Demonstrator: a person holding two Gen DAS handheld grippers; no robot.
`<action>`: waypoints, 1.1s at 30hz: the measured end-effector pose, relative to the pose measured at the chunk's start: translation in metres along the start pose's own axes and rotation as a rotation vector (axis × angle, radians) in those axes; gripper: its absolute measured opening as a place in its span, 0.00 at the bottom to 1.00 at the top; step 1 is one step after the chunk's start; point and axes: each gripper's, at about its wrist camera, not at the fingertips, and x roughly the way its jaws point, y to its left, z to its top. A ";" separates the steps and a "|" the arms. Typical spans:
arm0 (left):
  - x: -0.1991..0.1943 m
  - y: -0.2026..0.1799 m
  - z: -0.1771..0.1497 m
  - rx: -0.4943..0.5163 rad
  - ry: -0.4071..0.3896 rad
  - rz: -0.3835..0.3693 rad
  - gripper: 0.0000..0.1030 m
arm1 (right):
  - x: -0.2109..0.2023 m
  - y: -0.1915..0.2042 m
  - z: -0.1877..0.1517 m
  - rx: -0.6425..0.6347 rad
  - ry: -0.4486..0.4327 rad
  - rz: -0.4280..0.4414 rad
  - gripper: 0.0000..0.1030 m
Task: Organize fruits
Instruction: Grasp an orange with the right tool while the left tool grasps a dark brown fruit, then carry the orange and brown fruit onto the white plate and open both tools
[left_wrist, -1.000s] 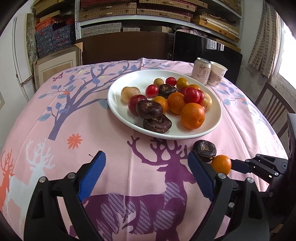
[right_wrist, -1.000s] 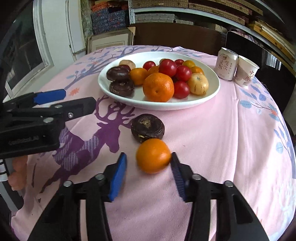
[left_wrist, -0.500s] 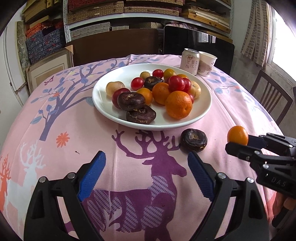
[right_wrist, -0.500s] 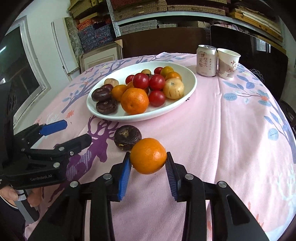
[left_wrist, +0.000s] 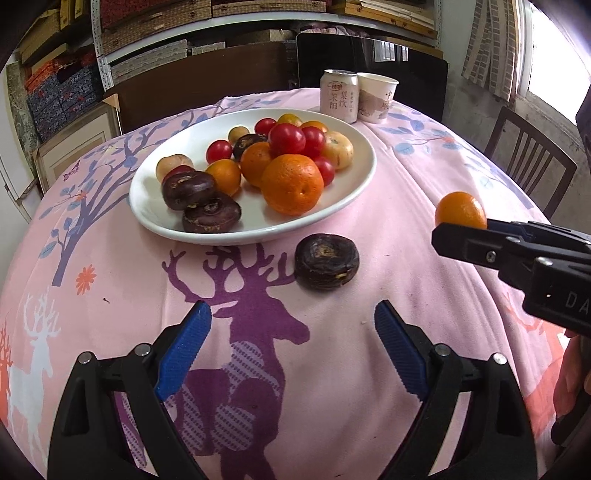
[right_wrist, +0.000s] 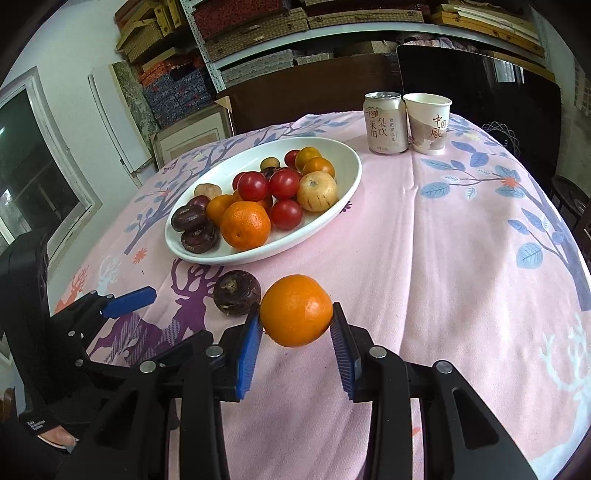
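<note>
Orange and smooth-skinned, the mandarin sits pinched between the blue pads of the right gripper, clear of the pink tabletop and short of the white plate. The jaws stand narrow, closed on the fruit across its widest part, which is the sound place to hold it: a round, light body with soft, giving peel should settle into ribbed pads there, while a hold nearer top or bottom would likely let it squirt out. Too hard a squeeze could bruise or split it. It probably weighs little.

The dark fruit lies on the cloth just in front of the plate. It looks flattened, firm and wrinkled, with a dull skin that should not slip; I would take it across its flat sides' edge, at the middle. The left gripper hangs above the cloth near it, jaws wide apart and empty.

The right wrist view shows both pads pressing on the mandarin and how the fruit bulges above them; the left wrist view shows that grip only from the side, with one black finger hiding the lower half. The left view, though, shows the dark fruit whole and the open gap facing it, where the right view has it partly tucked behind a pad. Both show the can and cup beyond the plate.
</note>
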 end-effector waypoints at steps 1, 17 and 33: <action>0.001 -0.005 0.002 0.008 -0.003 0.003 0.83 | -0.001 -0.001 0.001 0.009 -0.003 0.003 0.36; 0.024 -0.010 0.019 -0.043 0.044 -0.025 0.41 | -0.009 -0.005 0.003 0.040 -0.026 0.036 0.37; -0.054 0.043 0.040 -0.016 -0.142 -0.010 0.41 | -0.021 0.023 0.006 -0.016 -0.136 0.043 0.37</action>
